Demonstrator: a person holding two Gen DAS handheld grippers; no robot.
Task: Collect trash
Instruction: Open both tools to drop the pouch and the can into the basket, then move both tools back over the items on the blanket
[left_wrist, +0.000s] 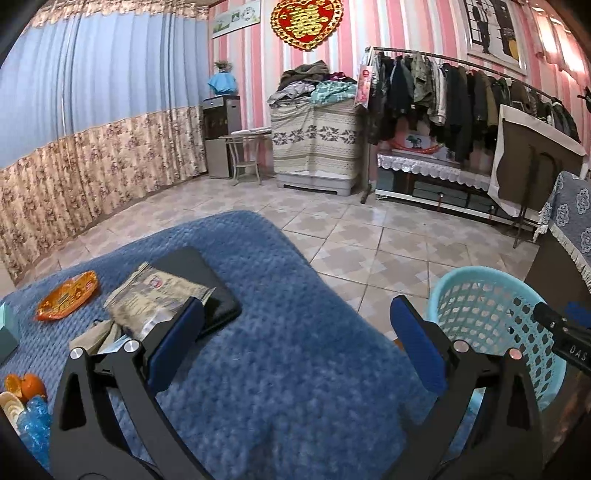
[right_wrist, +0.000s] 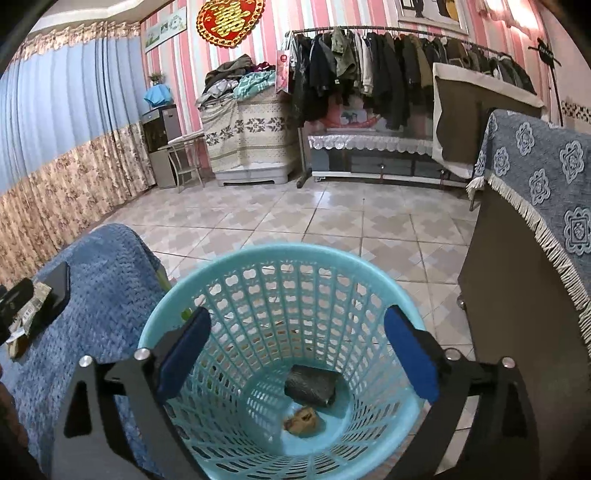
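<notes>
Pink striped walls (left_wrist: 280, 74) rise behind a far clothes rack (left_wrist: 443, 85); blue floral curtains (left_wrist: 92, 110) hang left, above a beige tiled floor (left_wrist: 369, 236).

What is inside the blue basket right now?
In the basket lie a dark crumpled wrapper and a small brown scrap. The near wall hides part of the bottom.

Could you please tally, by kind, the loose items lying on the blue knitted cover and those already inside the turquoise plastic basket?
On the blue knitted cover:
Orange foil wrapper: 1
Grey printed packet: 1
Black flat case: 1
Inside the turquoise plastic basket:
Dark crumpled wrapper: 1
Brown scrap: 1
Total: 5
</notes>
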